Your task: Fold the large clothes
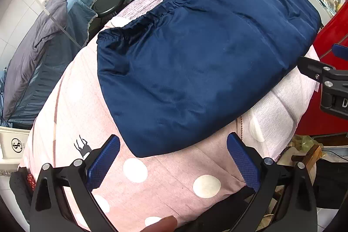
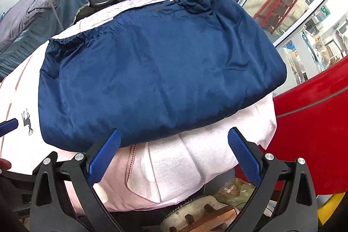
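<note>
1. Left wrist view: my left gripper [image 1: 173,163] hangs spread apart, holding nothing, over the pink dotted sheet [image 1: 169,175].
2. My right gripper [image 2: 174,158] is likewise apart, just short of the navy garment [image 2: 152,75].
3. Garment lies folded on the sheet; smooth, puffy, with a gathered elastic edge [image 2: 71,38] farthest away.
4. Next, I judge: grip the near hem, fold again.

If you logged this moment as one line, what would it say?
left gripper: open, empty | right gripper: open, empty | navy garment: folded, lying on pink bedding
</note>
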`<state>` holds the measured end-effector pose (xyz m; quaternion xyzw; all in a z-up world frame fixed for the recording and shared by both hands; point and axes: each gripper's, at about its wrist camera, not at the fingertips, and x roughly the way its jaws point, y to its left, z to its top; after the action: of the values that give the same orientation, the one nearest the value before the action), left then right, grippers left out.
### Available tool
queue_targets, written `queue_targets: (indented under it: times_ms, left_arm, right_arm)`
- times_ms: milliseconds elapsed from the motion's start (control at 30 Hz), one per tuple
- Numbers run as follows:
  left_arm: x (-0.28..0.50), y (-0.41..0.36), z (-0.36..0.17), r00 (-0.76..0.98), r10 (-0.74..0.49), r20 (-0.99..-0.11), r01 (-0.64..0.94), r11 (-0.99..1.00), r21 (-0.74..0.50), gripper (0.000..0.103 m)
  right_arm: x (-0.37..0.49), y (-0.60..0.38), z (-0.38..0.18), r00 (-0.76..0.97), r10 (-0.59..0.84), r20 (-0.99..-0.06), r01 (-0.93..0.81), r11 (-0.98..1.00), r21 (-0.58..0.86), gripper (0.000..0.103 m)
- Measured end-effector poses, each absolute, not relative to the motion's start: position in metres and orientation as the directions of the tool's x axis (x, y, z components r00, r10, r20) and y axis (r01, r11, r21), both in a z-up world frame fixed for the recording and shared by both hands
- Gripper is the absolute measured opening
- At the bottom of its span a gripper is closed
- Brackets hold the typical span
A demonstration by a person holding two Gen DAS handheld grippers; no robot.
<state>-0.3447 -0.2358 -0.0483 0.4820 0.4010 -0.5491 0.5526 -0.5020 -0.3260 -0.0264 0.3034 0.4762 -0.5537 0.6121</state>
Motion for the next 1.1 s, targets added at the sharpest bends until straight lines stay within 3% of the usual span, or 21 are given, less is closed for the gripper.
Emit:
queue_targets:
  times_ms: [1100]
  left_arm:
    - [-0.345, -0.232, -0.047, 0.082, -0.230, -0.970, 0.991, -0.083, 0.103, 0.097]
  right_arm:
    - [-0.489, -0.323, -0.029, -0.057, -0.381, -0.923, 0.957, 0.243, -0.160, 0.097]
